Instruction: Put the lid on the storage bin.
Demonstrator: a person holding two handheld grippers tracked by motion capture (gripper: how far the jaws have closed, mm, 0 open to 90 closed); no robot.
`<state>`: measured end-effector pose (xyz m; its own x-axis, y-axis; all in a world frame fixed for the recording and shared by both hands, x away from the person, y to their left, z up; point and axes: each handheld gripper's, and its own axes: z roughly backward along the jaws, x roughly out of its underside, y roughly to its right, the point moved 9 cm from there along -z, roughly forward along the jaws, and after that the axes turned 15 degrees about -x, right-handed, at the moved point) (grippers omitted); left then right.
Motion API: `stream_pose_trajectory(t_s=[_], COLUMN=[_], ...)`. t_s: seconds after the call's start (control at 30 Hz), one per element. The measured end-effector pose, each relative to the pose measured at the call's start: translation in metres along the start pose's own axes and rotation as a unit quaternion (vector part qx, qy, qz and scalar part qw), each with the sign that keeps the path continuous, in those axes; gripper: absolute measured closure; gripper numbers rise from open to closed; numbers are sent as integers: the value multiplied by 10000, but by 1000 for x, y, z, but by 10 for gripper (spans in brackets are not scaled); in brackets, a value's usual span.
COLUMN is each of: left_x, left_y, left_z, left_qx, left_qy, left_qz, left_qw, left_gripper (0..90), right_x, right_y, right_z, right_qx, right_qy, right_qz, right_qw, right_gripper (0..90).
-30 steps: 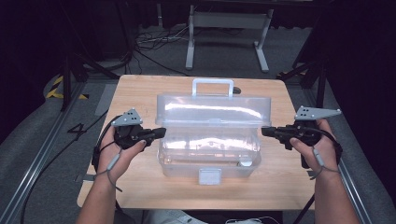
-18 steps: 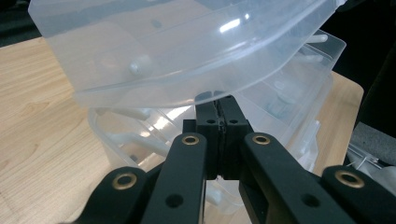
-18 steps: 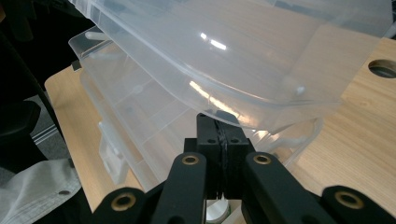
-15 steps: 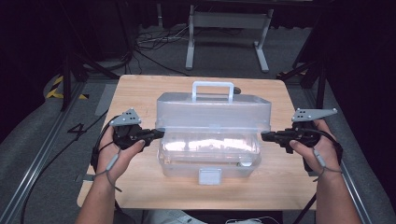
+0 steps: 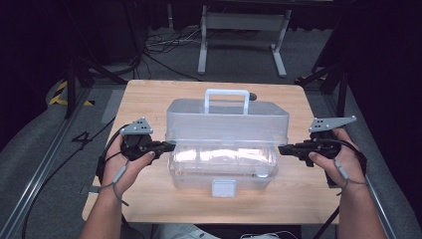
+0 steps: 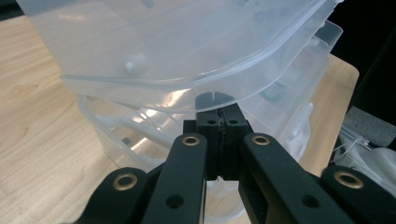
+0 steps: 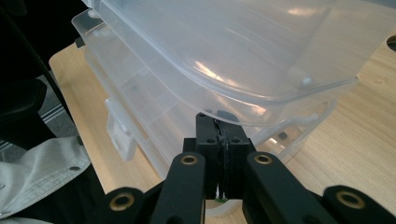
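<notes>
clear box [image 5: 226, 149] unlabelled, lid [image 5: 228, 122] raised; "4" [image 5: 82, 140] marked on floor.

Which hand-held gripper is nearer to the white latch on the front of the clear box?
Left, though only slightly. The left hand-held gripper sits at the box's left end under the lid, while the right hand-held gripper sits at the right end, a little farther from the latch.
</notes>
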<state>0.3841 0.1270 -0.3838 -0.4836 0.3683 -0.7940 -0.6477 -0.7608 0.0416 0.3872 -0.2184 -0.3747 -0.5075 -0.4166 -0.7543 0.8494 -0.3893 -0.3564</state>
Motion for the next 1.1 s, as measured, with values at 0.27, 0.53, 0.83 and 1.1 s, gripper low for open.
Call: stream_pose_trajectory(t_s=[0.27,0.53,0.83,1.1], left_x=[6,10,15,21], left_y=[2,4,6,8], left_z=[0,0,0,0], left_qx=[2,-4,17,90], left_qy=[-258,-460,-707,-939], left_qz=[-65,-117,-263,-320], left_qw=[9996,9989,9971,9950], left_gripper=[898,899,899,899], right_x=[6,11,16,21], right_y=[-1,1,2,2], right_z=[-2,-3,-5,-6], right_qx=[-41,5,55,104], right_qy=[-258,-436,-686,-889], right_qz=[-58,-91,-80,-81], right_qw=[9996,9990,9976,9959], right_gripper=[886,886,887,886])
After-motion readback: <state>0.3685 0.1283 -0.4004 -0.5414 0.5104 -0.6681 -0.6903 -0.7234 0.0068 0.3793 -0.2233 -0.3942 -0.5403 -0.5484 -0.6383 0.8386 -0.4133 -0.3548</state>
